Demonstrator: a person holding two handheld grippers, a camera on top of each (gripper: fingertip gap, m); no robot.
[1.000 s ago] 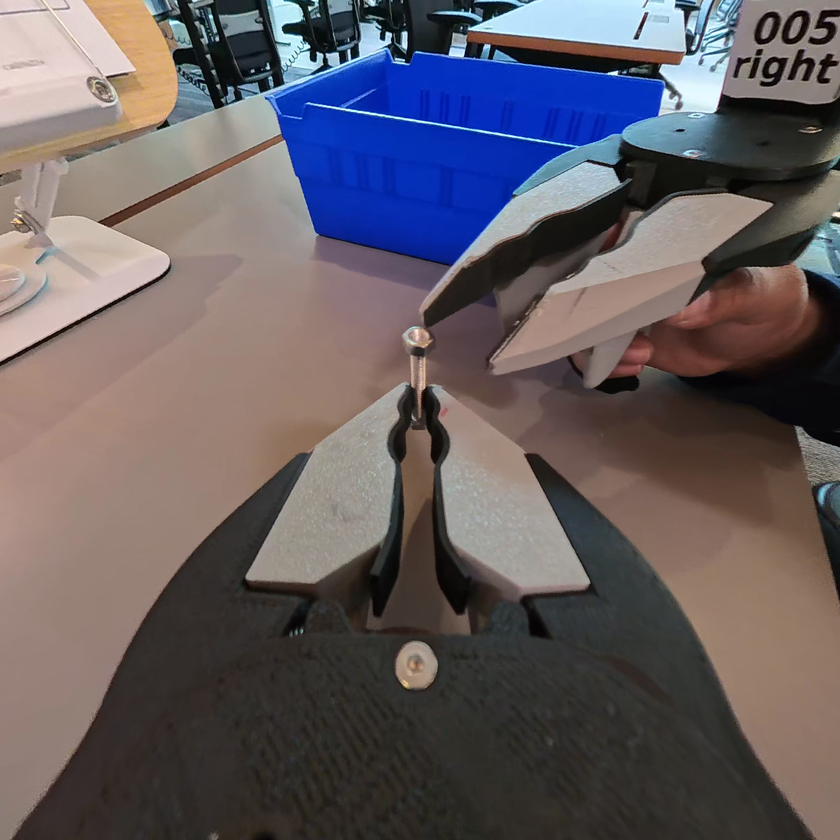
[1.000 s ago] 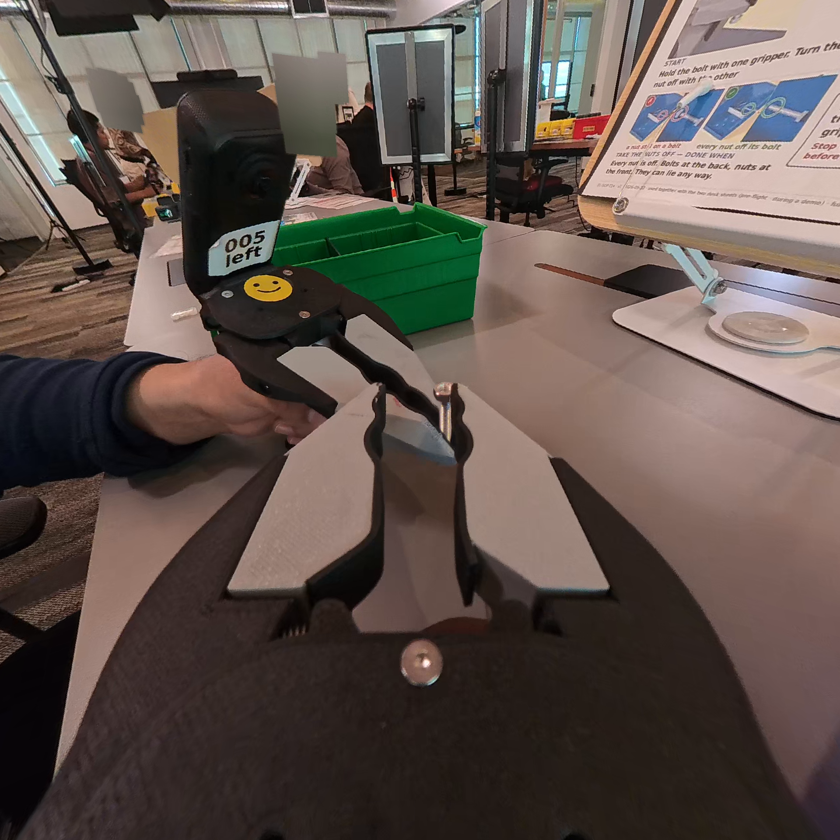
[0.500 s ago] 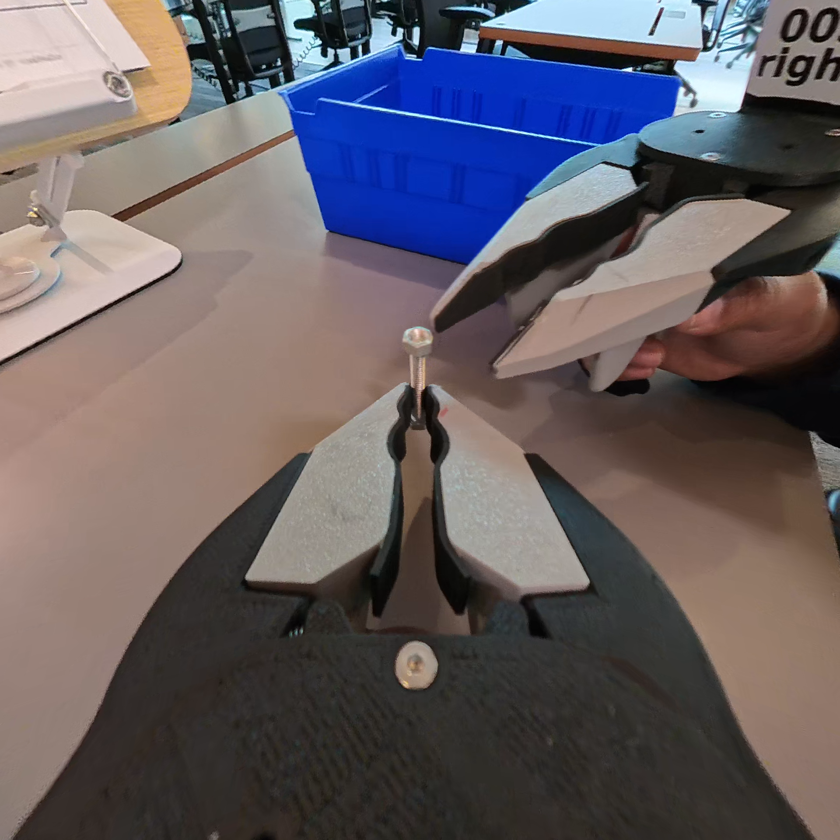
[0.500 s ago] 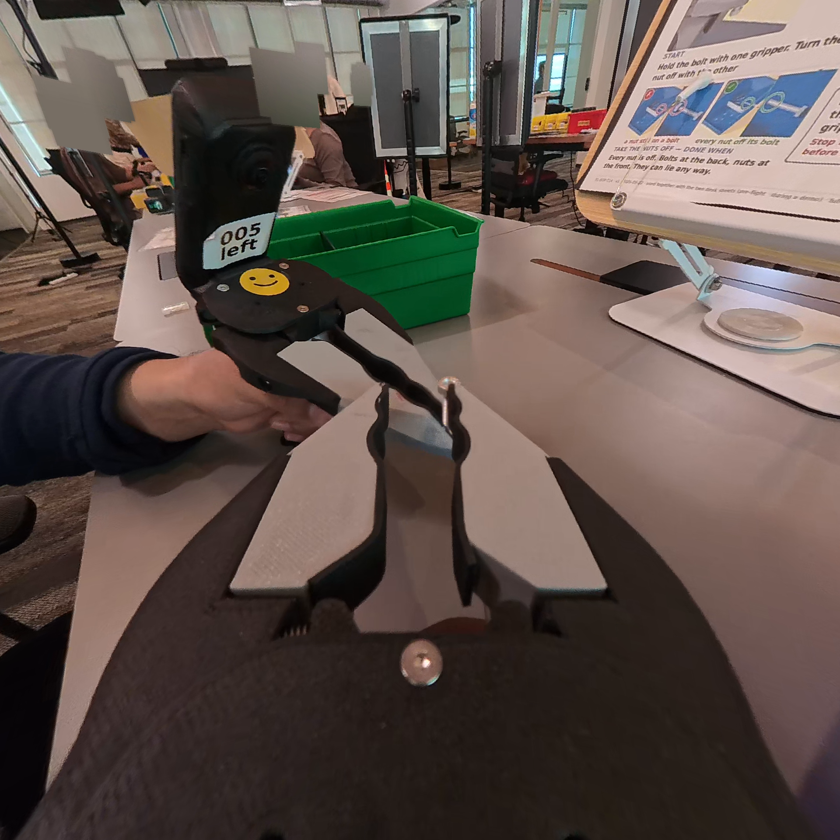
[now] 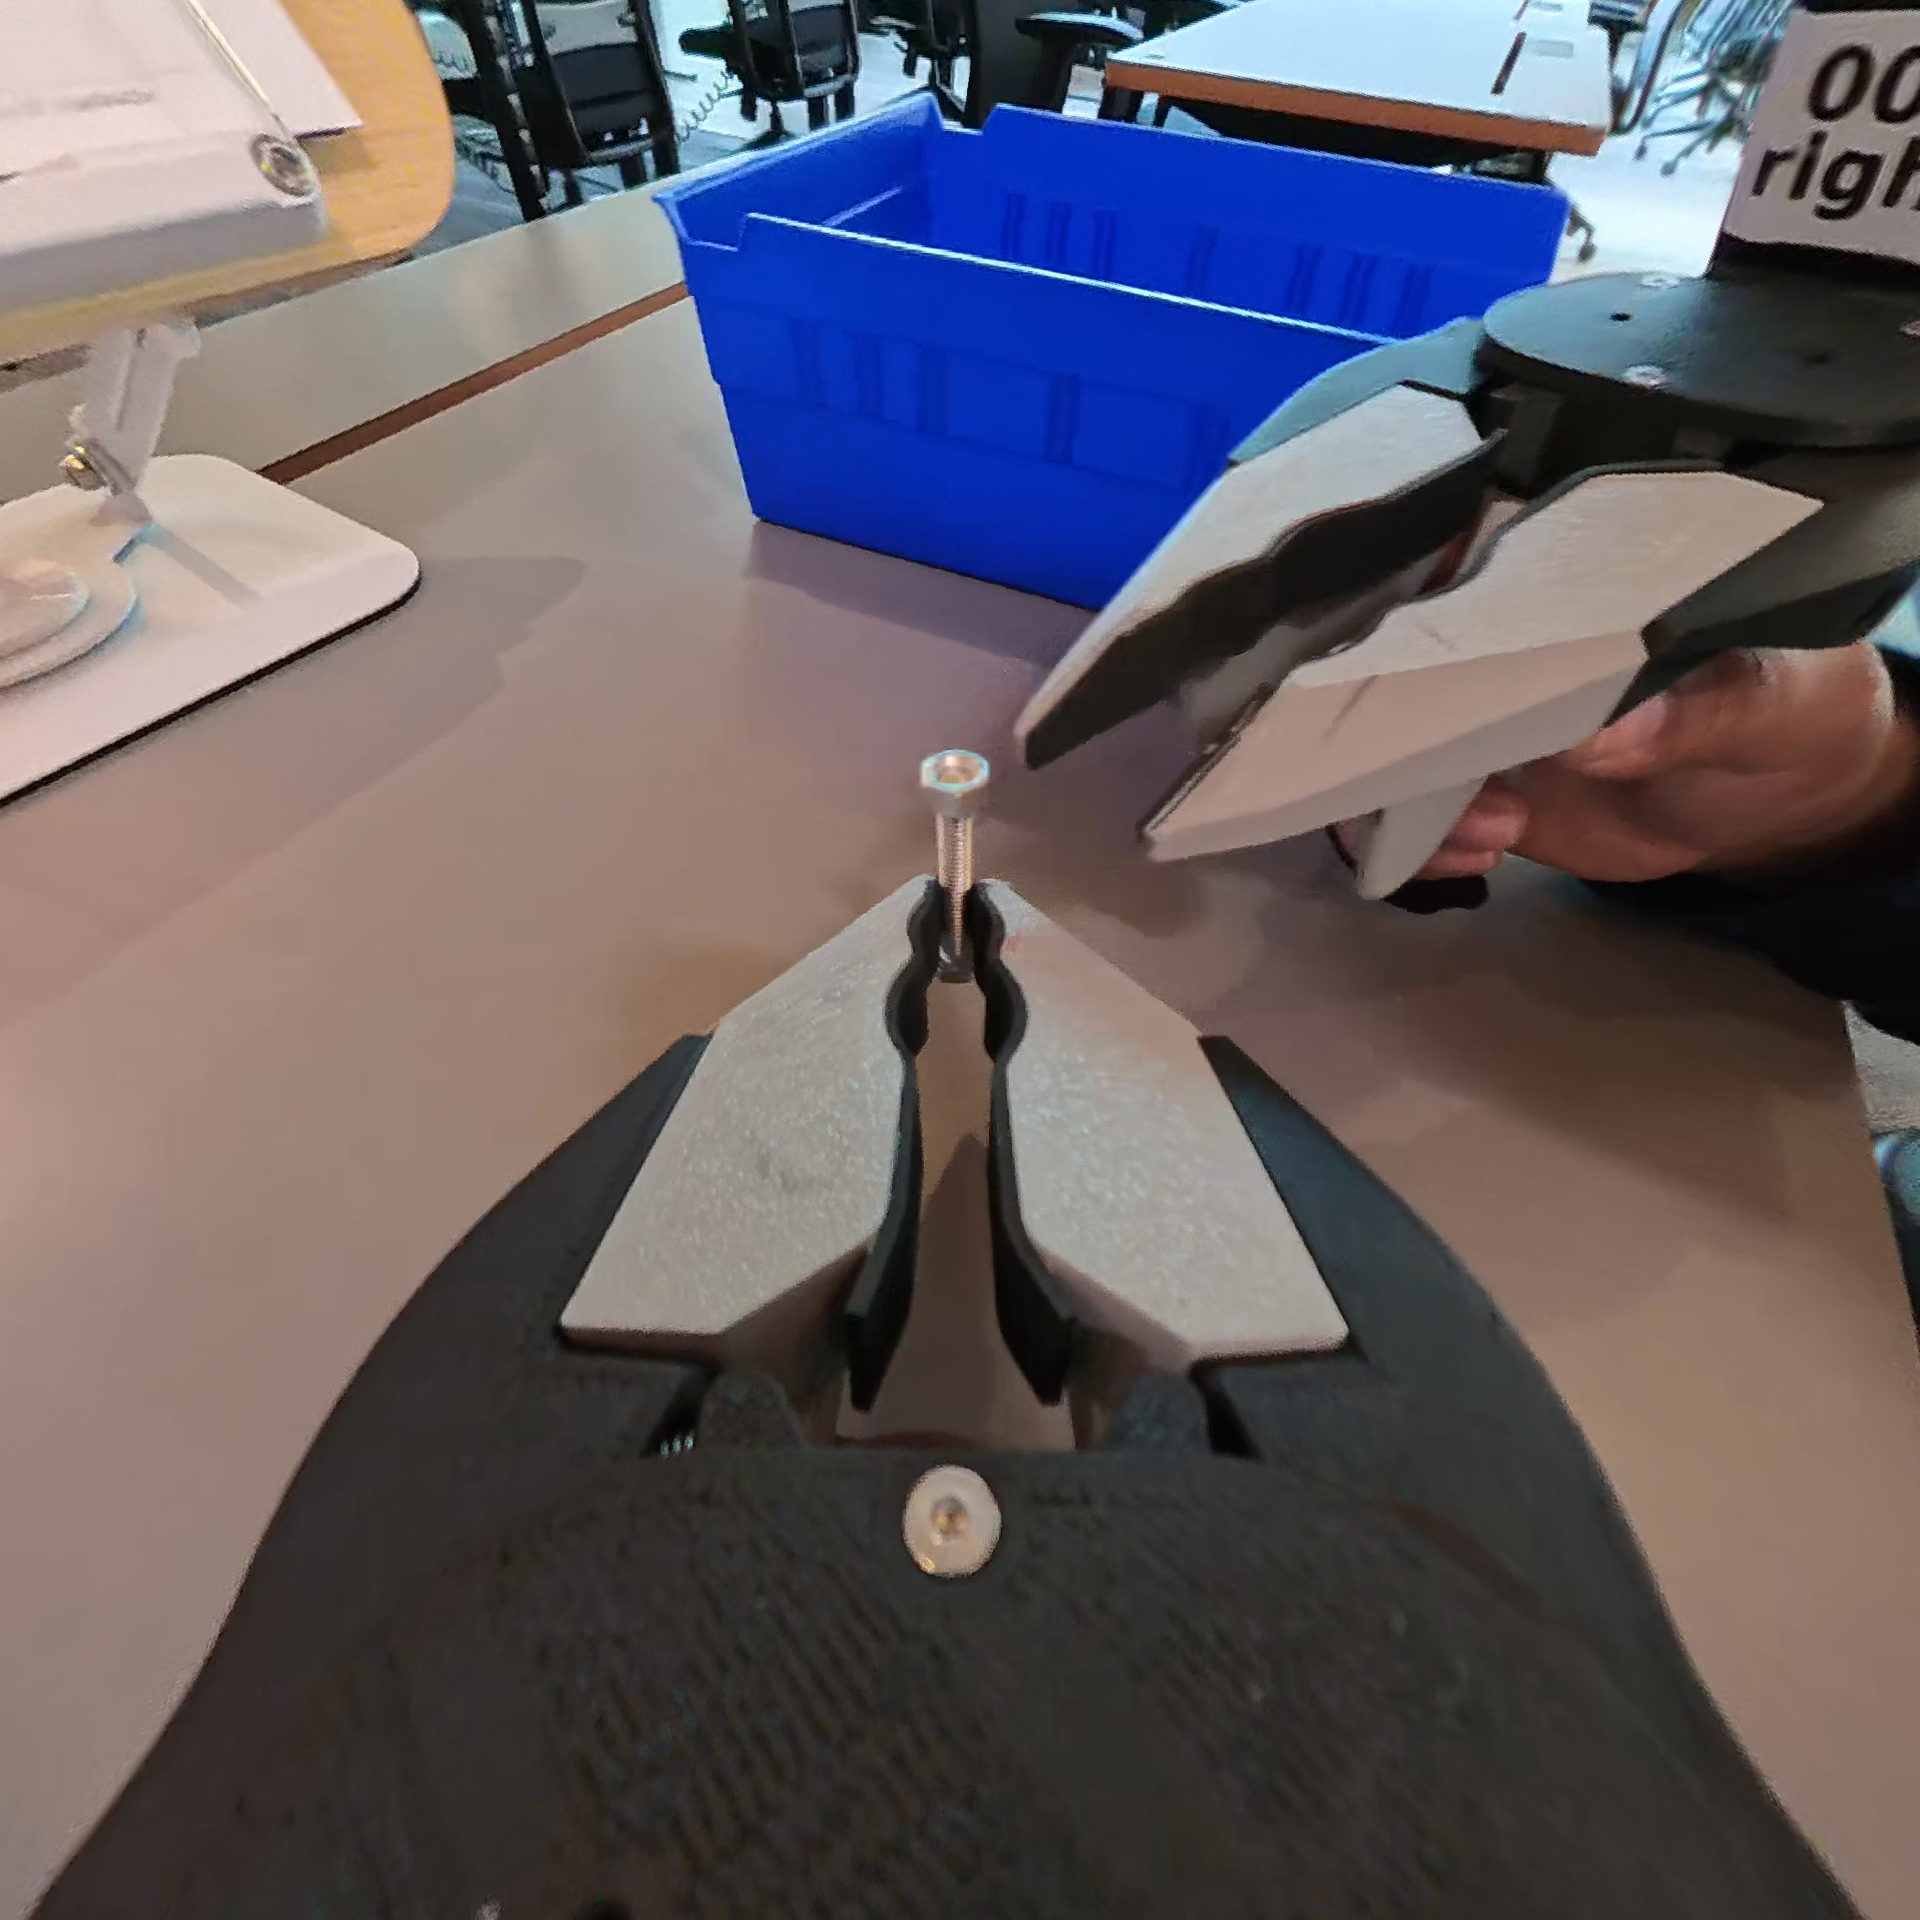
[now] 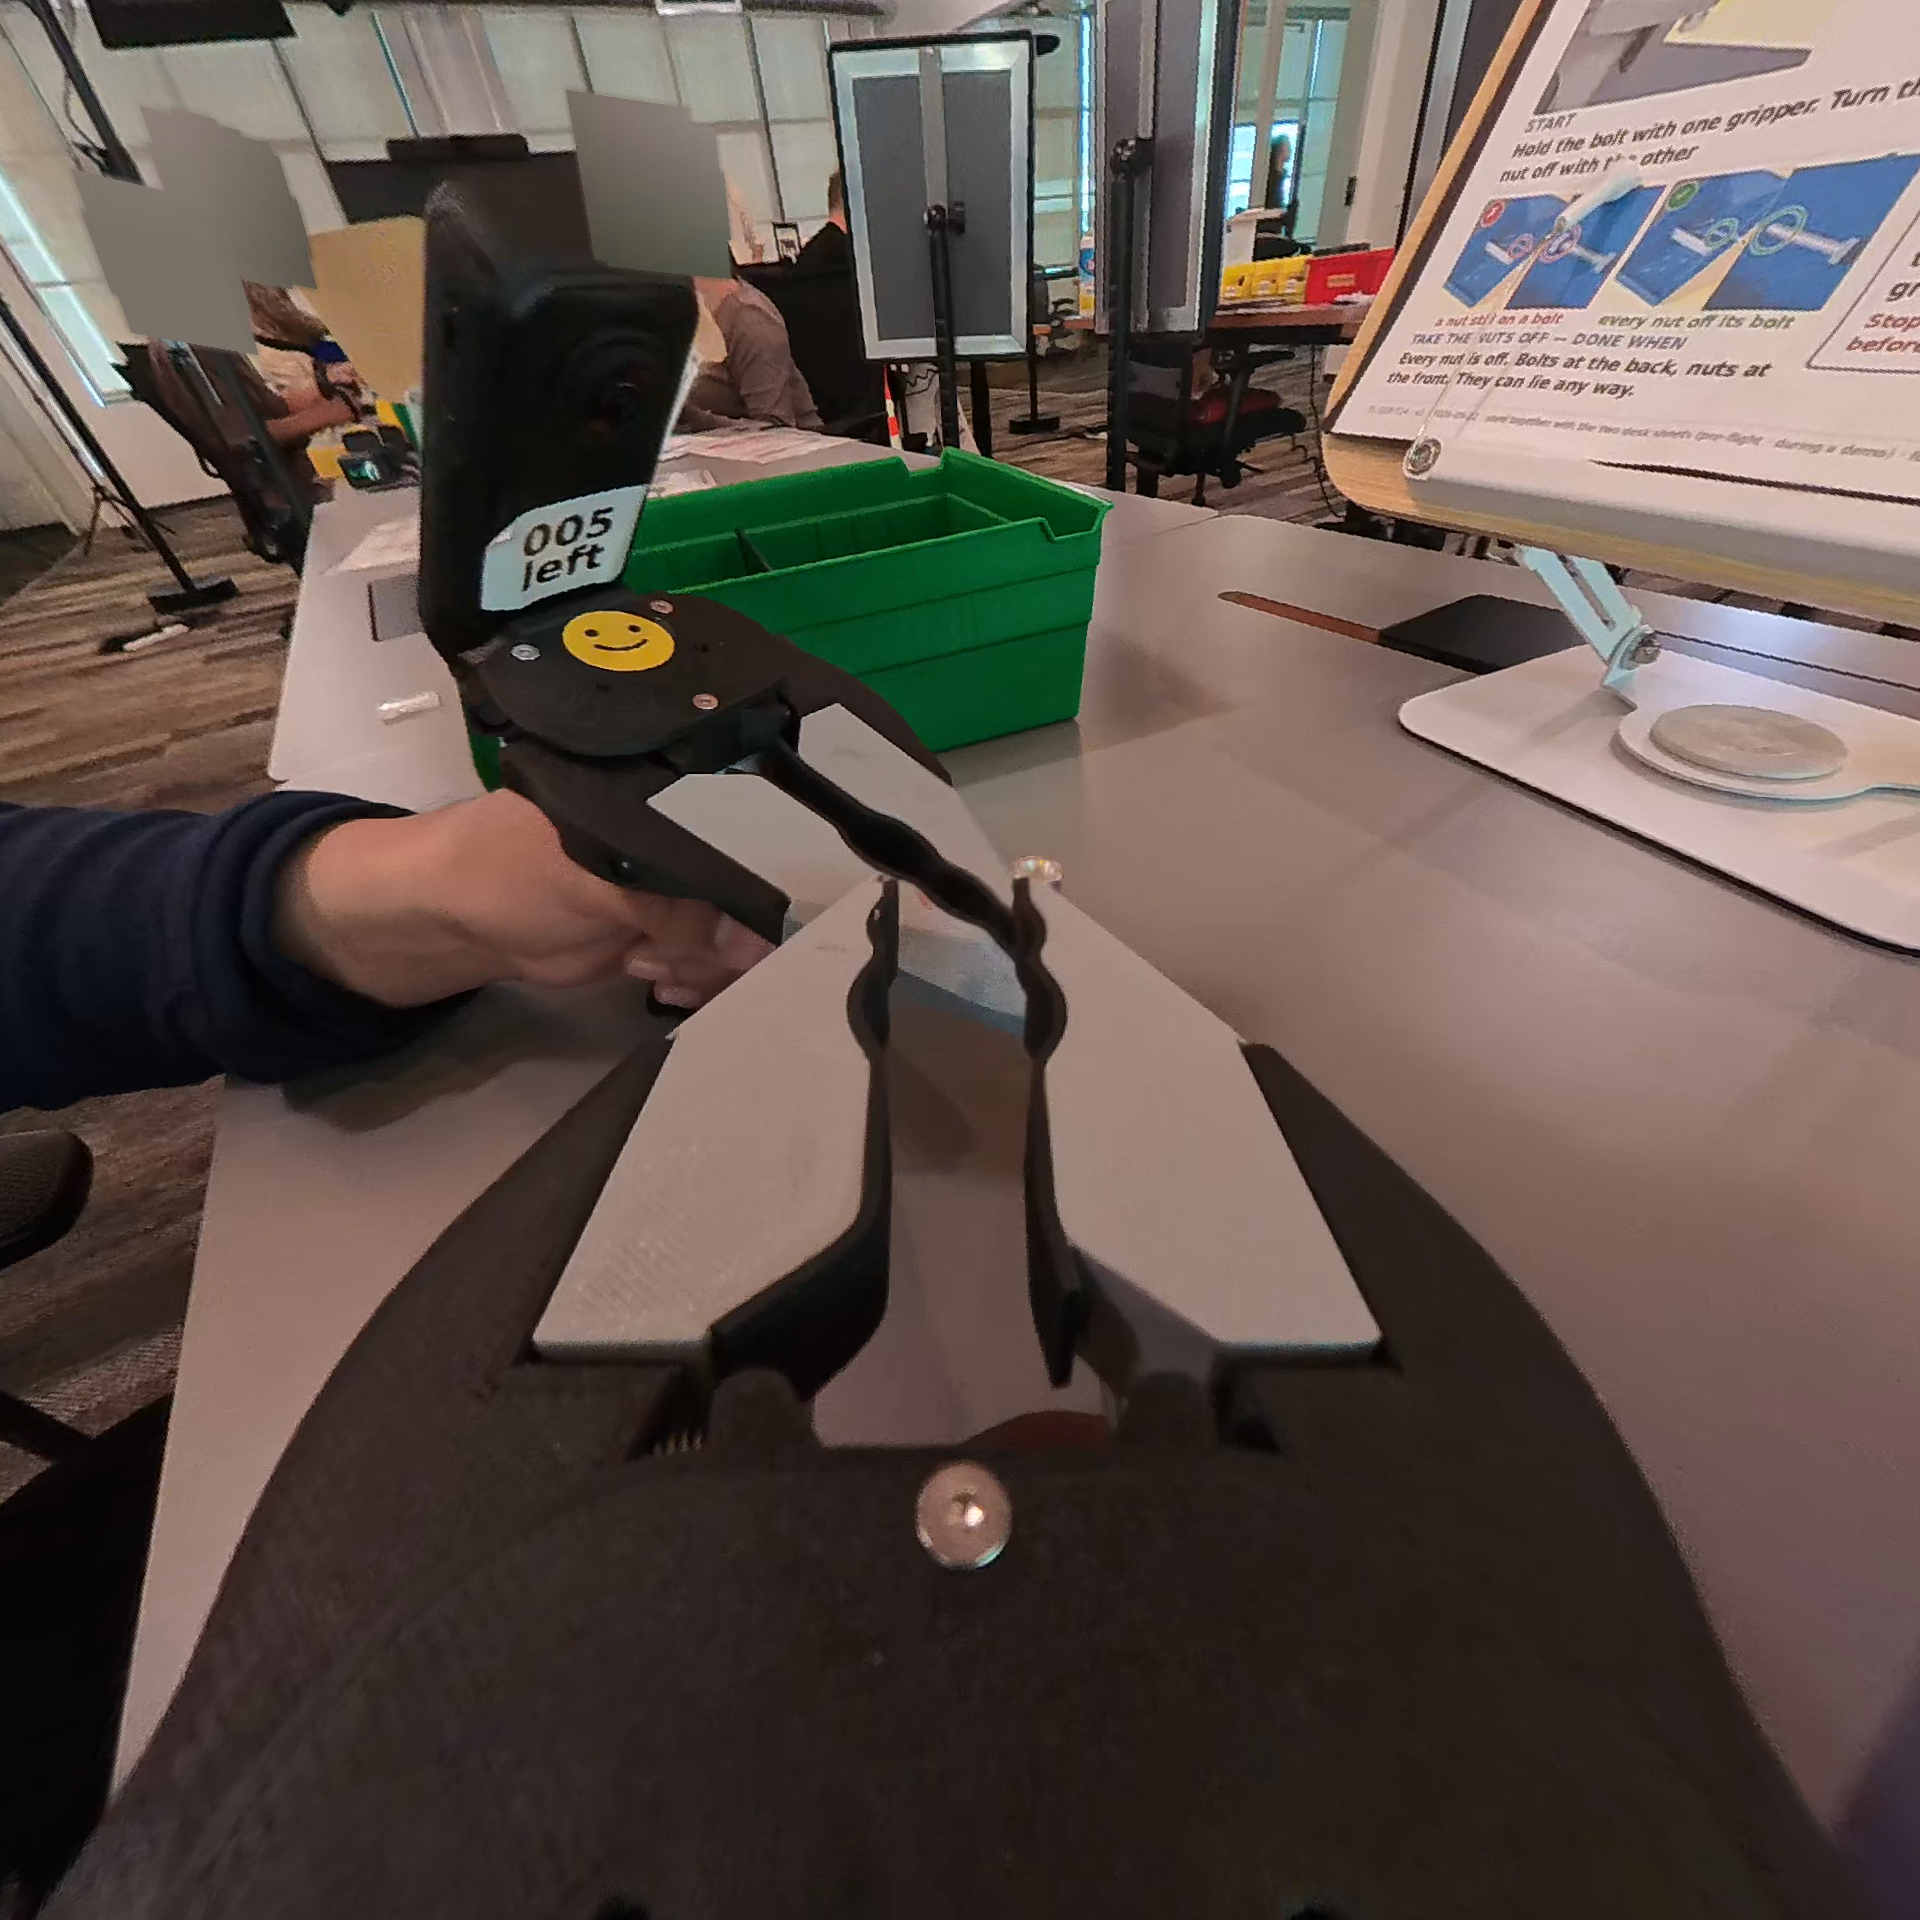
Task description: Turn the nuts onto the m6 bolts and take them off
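A slim silver bolt (image 5: 954,831) stands upright, pinched by the left gripper (image 5: 954,914); the right gripper (image 5: 1091,790) hovers beside, jaws spread. Only the right wrist view shows the green bin (image 6: 935,623).

Bin (image 5: 1039,416) behind bolt (image 5: 954,831) (upright)

Left claw (image 5: 954,914) clamping upright bolt (image 5: 954,831), right claw (image 5: 1091,795) agape just beside, blue bin (image 5: 1039,416) behind
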